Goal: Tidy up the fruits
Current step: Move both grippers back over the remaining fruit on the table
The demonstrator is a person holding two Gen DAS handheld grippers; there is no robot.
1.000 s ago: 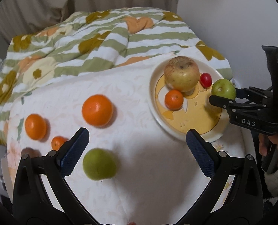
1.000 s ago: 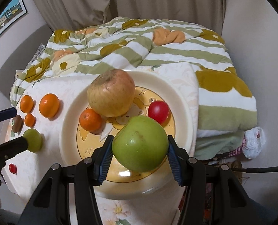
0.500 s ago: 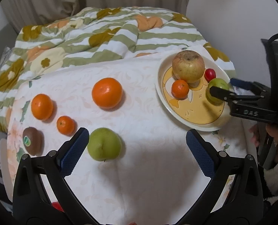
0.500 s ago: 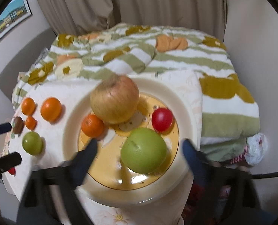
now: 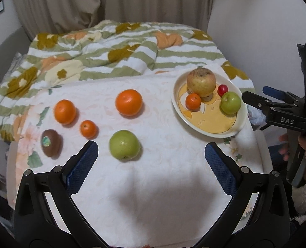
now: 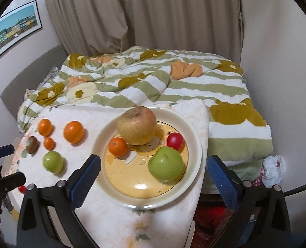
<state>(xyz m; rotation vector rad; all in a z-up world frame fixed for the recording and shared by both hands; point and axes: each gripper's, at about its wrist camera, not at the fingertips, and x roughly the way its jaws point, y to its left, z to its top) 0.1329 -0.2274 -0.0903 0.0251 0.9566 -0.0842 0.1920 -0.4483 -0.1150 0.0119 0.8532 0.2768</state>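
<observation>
my right gripper (image 6: 154,177) has just been opening and now stands fully spread, nothing between its pads. the green apple (image 6: 165,163) sits free on the plate (image 6: 191,144), at its near right side, just in front of the small red fruit (image 6: 175,140). on the same plate: the large yellow-red apple (image 6: 136,125) at the back, with the small mandarin (image 6: 117,147) just beside it at its left front. the plate rests at the right end of the white floral cloth (image 5: 153,186).

my left gripper (image 5: 150,159) is also released, jaws wide, empty, hovering above the bare near part of the cloth. ahead of its left finger lies the second green apple (image 5: 124,147), loose on the cloth. beyond it, the big orange (image 5: 129,102). to the left, the medium orange (image 5: 64,111), the little mandarin (image 5: 88,129) and the kiwi (image 5: 51,143) with a sticker, all apart from one another. a small red item (image 6: 22,189) shows at the cloth's near left edge in the right wrist view; i cannot identify it.

a striped flowered quilt (image 5: 115,49) lies behind the cloth.
</observation>
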